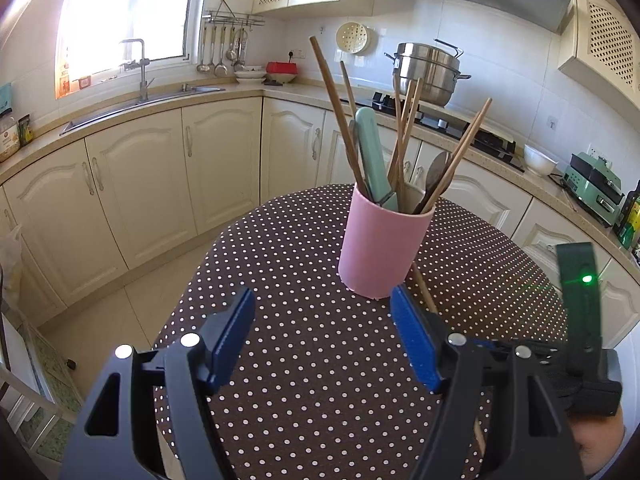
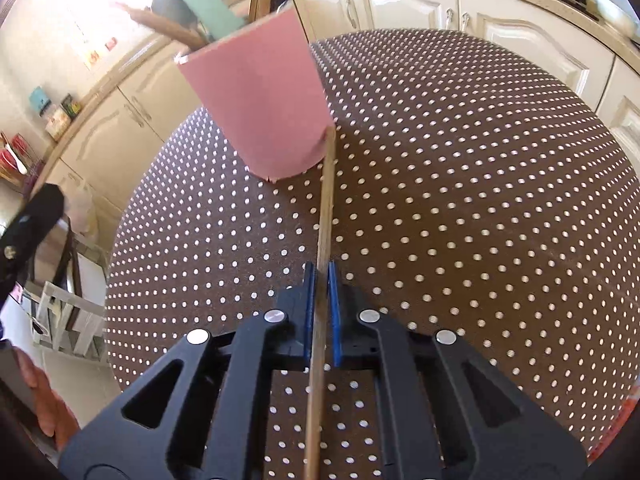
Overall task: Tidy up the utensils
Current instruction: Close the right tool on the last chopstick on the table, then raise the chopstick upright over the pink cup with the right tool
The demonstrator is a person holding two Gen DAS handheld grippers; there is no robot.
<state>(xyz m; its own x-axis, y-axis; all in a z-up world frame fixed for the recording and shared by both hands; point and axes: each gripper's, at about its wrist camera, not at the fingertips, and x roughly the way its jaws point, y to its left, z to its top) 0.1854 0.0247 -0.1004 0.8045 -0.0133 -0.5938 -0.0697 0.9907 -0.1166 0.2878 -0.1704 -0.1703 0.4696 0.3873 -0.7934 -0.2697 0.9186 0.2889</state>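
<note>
The right tongs [image 2: 321,276] are clenched on a lone wooden chopstick [image 2: 325,208] lying on the desk [image 2: 480,200], its long axis running straight ahead to the pink utensil holder [image 2: 260,100]'s base, while the left tongs [image 1: 322,314] hover released nearby.

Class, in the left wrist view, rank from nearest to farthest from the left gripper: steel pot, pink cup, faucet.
1. Pink cup: on the table just beyond the left gripper.
2. Faucet: far left, by the window.
3. Steel pot: on the stove; too close to the faucet to call.
</note>
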